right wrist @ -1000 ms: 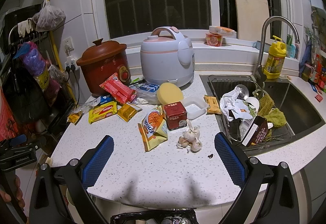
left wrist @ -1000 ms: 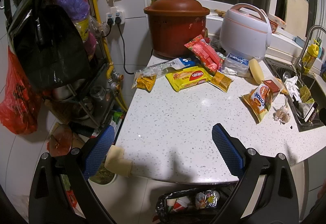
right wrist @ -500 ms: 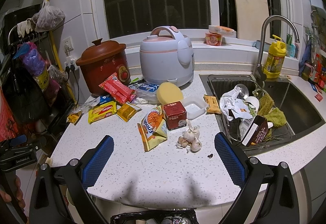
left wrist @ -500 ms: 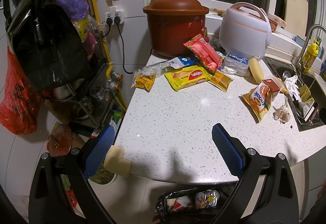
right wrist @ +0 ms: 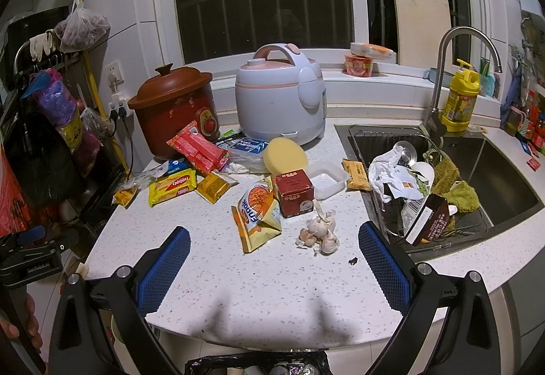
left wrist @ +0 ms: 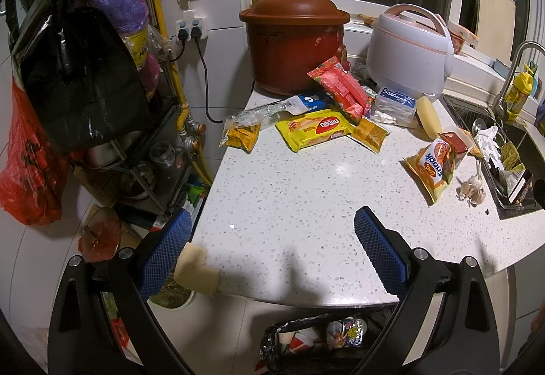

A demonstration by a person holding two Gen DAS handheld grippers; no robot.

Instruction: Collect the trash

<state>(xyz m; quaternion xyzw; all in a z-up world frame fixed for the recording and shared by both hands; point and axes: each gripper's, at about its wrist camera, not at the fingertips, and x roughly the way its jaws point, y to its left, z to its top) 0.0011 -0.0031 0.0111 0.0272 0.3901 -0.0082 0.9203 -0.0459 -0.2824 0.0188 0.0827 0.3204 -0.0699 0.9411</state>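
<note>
Wrappers lie scattered on the white speckled counter (left wrist: pixel 289 204): a yellow biscuit pack (left wrist: pixel 315 129), a red packet (left wrist: pixel 342 90), small orange sachets (left wrist: pixel 240 136) and an orange snack bag (left wrist: pixel 432 167) (right wrist: pixel 259 214). A red box (right wrist: pixel 293 192) and garlic (right wrist: pixel 320 231) sit beside the snack bag. A black trash bag (left wrist: pixel 316 341) with wrappers inside hangs below the counter's front edge. My left gripper (left wrist: pixel 269 245) is open over the near left counter edge, holding nothing. My right gripper (right wrist: pixel 272 262) is open in front of the snack bag, also holding nothing.
A brown clay pot (left wrist: pixel 294 41) and a white rice cooker (right wrist: pixel 281 99) stand at the back. The sink (right wrist: pixel 453 177) at right holds crumpled paper, cloths and a carton. A rack with hanging bags (left wrist: pixel 78 75) stands left of the counter. A yellow sponge (right wrist: pixel 284 153) lies by the cooker.
The left wrist view has edged slightly closer to the counter. Both grippers stay open and nothing on the counter has moved.
</note>
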